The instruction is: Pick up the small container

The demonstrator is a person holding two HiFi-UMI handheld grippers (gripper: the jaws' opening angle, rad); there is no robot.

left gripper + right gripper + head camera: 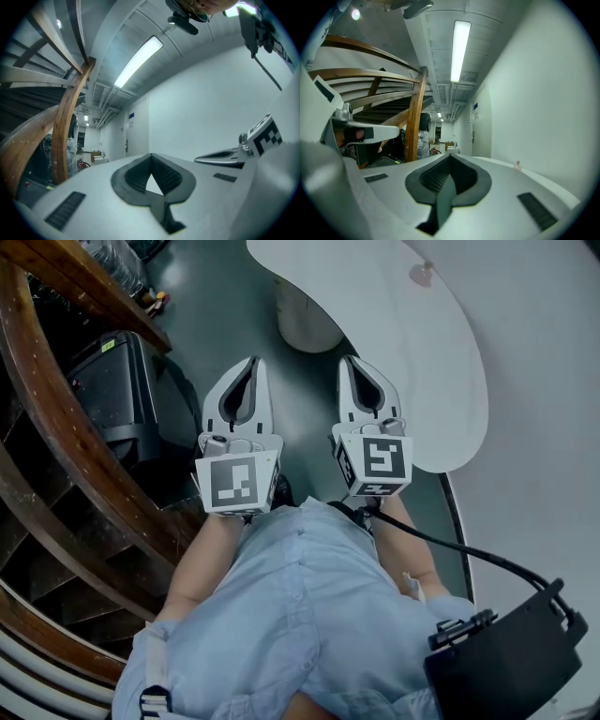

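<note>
Head view shows left gripper [251, 362] and right gripper [350, 362] side by side, both closed and empty. The small container [422, 275] stands far on the white table [441, 381], well apart. I think the right jaws must open first, then reach over the curved table edge; wooden railing [56, 427] crowds the left

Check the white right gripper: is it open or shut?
Shut, and empty. On the white right gripper, seen in its own view, the dark ribbed pads meet along one seam with nothing between them.
</note>
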